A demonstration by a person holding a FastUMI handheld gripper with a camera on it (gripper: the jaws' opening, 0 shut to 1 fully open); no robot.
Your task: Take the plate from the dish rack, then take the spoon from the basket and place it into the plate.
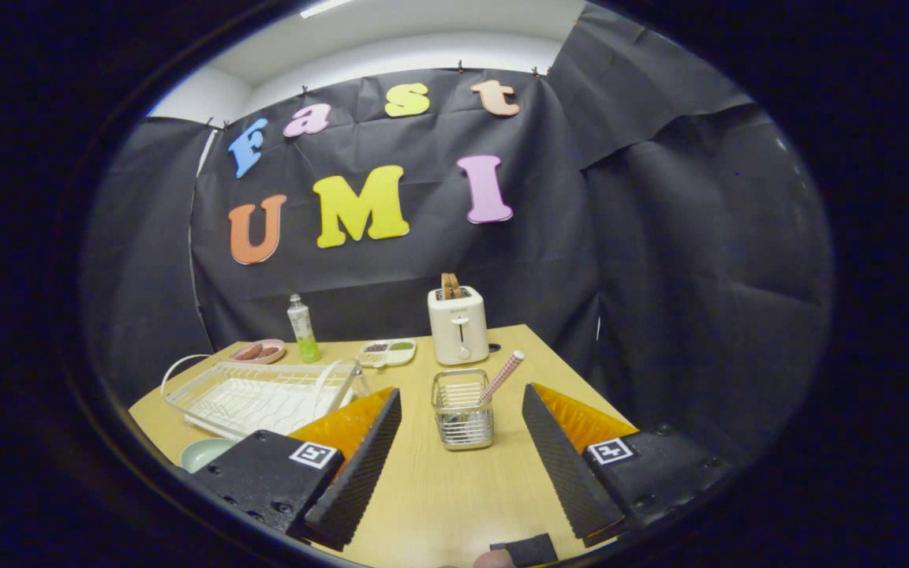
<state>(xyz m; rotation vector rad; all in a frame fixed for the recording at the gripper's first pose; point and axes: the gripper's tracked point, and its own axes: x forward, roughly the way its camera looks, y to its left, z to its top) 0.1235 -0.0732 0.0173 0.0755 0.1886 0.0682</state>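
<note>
Hovering with tool (462, 450) fingers wide apart, gripping nothing, short of the basket (463, 410) at mid-bench where the spoon (503, 375) leans out; slim tilted handle could slip, basket tip.

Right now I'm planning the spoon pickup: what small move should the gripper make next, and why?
Probably ease forward and slightly right toward the spoon handle. The gripper has its fingers open with nothing between them, the wire basket stands just ahead between them, and the handle leans out of its right side. The plate already lies on the table beside the dish rack.
</note>
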